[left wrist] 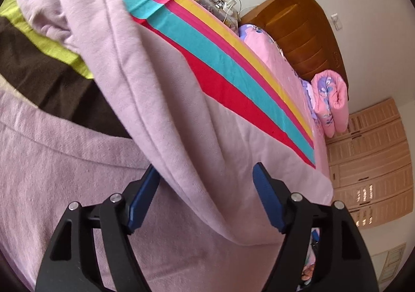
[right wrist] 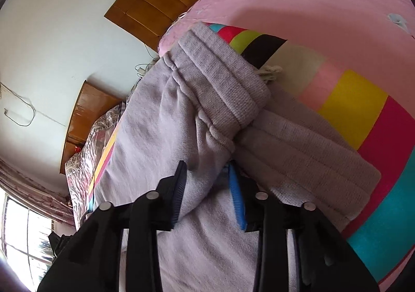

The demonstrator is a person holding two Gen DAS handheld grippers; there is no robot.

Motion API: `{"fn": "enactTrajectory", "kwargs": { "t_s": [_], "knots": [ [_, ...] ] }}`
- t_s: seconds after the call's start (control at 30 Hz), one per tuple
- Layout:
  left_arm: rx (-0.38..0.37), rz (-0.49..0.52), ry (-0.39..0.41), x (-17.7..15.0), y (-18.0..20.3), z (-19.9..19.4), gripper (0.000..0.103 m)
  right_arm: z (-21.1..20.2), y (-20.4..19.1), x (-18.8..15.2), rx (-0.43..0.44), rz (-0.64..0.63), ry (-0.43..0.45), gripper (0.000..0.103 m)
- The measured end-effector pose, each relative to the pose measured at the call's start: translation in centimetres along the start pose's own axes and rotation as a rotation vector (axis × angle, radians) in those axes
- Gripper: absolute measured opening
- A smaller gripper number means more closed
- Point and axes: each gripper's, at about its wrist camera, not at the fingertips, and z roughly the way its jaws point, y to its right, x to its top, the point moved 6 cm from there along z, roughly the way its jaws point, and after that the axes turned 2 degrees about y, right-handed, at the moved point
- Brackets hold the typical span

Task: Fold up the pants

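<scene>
At the bottom of the left view, the left gripper [left wrist: 206, 183] stands released with a fold of the lilac pants [left wrist: 145, 89] loose between its fingers. In the right view, the right gripper [right wrist: 207, 183] is clenched on the pants [right wrist: 166, 115] near their ribbed waistband [right wrist: 223, 79], which hides its fingertips; further up, the pants cover much of the striped sheet [right wrist: 347, 95]

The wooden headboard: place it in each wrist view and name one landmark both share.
Left wrist: wooden headboard at upper right, behind the pink quilt.
Right wrist: it sits at top centre, against the white wall.
Shared landmark: the striped blanket under the lilac pants.
</scene>
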Motion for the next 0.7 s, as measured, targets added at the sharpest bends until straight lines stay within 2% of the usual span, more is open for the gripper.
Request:
{"fn": "enactTrajectory", "kwargs": {
  "t_s": [0.03, 0.1, 0.23, 0.3, 0.33, 0.37, 0.4, 0.47, 0.53, 0.63, 0.7],
  "knots": [
    [0.024, 0.011, 0.002, 0.0, 0.2, 0.3, 0.068, -0.9, -0.1, -0.8, 0.003, -0.006, 0.001, 0.047],
    [0.067, 0.017, -0.001, 0.1, 0.3, 0.4, 0.055, -0.9, -0.6, -1.1, 0.006, -0.019, -0.004, 0.052],
    [0.076, 0.026, -0.012, 0.1, 0.7, 0.0, 0.05, -1.6, -0.7, -1.3, -0.004, -0.015, -0.004, 0.051],
    [0.106, 0.055, -0.01, 0.3, 0.7, 0.2, 0.034, -1.7, -0.6, -1.3, -0.009, -0.006, -0.009, 0.05],
    [0.106, 0.061, -0.009, 0.4, 0.6, 0.3, 0.026, -1.7, -0.6, -1.2, -0.019, -0.005, -0.008, 0.044],
    [0.102, 0.069, -0.006, 0.3, 0.7, 0.3, 0.012, -1.4, -0.7, -1.1, -0.027, -0.023, -0.008, 0.031],
    [0.098, 0.085, 0.005, 0.3, 0.7, 0.3, 0.007, -1.2, -0.6, -1.2, -0.041, -0.03, -0.007, 0.015],
    [0.087, 0.119, 0.018, 0.9, 1.3, -0.4, 0.006, -1.5, -0.7, -0.8, -0.01, -0.016, 0.004, 0.011],
    [0.049, 0.17, 0.048, 3.3, 3.8, -2.2, 0.006, -2.6, -2.9, 1.3, 0.031, -0.061, 0.037, 0.01],
    [0.005, 0.212, 0.121, 9.0, 8.6, -6.1, 0.006, -4.4, -8.5, 6.0, 0.082, -0.164, 0.092, 0.01],
    [-0.036, 0.2, 0.147, 11.3, 10.4, -8.2, 0.006, -5.2, -11.6, 8.6, 0.105, -0.205, 0.118, 0.01]
  ]
}}
